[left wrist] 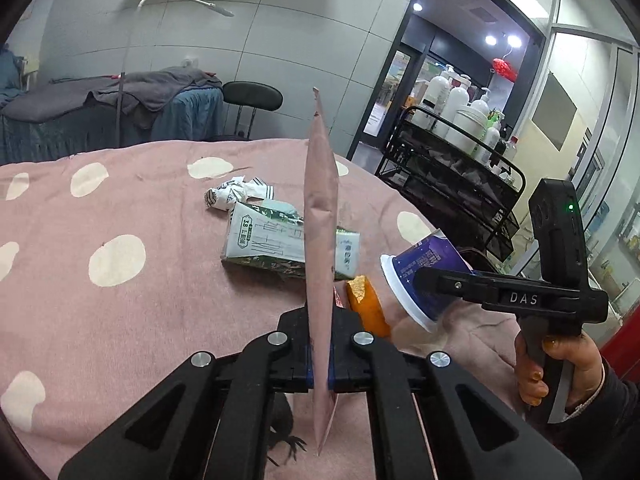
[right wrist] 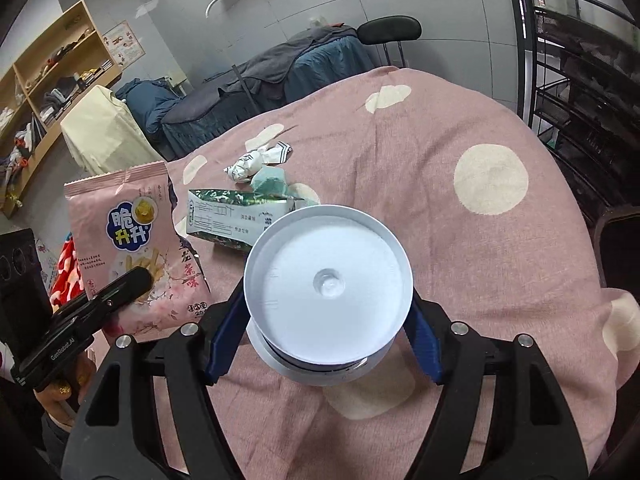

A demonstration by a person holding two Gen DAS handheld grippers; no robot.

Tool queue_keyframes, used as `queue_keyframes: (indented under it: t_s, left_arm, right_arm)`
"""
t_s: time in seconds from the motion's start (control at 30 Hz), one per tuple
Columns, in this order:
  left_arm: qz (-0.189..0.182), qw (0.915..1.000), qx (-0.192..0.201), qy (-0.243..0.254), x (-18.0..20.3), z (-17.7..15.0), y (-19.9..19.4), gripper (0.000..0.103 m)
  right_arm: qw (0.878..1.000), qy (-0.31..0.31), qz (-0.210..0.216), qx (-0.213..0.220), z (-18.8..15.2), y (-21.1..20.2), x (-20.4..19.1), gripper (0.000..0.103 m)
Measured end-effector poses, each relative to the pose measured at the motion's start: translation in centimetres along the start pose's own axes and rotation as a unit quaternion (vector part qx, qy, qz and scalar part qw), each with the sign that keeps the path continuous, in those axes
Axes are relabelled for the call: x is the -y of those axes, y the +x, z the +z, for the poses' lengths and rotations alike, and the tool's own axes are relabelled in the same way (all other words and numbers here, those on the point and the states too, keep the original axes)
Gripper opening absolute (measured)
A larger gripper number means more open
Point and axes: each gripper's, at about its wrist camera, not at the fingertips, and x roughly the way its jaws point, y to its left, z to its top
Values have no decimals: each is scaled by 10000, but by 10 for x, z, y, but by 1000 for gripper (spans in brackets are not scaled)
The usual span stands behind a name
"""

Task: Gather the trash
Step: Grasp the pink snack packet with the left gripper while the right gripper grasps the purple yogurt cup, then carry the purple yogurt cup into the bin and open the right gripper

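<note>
2 grippers loaded: left gripper (left wrist: 320, 354) pinches pink snack bag (left wrist: 320, 216) edge-on; right gripper (right wrist: 326, 344) clamps empty white cup (right wrist: 328, 280). Milk carton (right wrist: 236, 216) lies mid-blanket (right wrist: 460, 280); only left view shows orange peel (left wrist: 366, 304).

On the pink spotted bedspread (right wrist: 460, 128), 3 obstacles bunch at the middle: a flattened milk carton (left wrist: 276, 246), a crumpled wrapper (left wrist: 234, 196) just behind it, an orange peel (left wrist: 366, 304) beside it; bare cloth lies open on either side
</note>
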Motion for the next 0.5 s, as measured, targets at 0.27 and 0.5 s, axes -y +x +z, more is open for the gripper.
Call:
queue_keyframes:
  t_s: [0.27,0.5]
  left_arm:
    - [23,9997,247,55,37,-13,-13,4]
    - [-140,9994,319,53,63,-20,-12,4]
  right_arm:
    - [9997,-58,-20,227,-19,-35,7,71]
    - [9985,-42,-149,534,-36,-72,25,71]
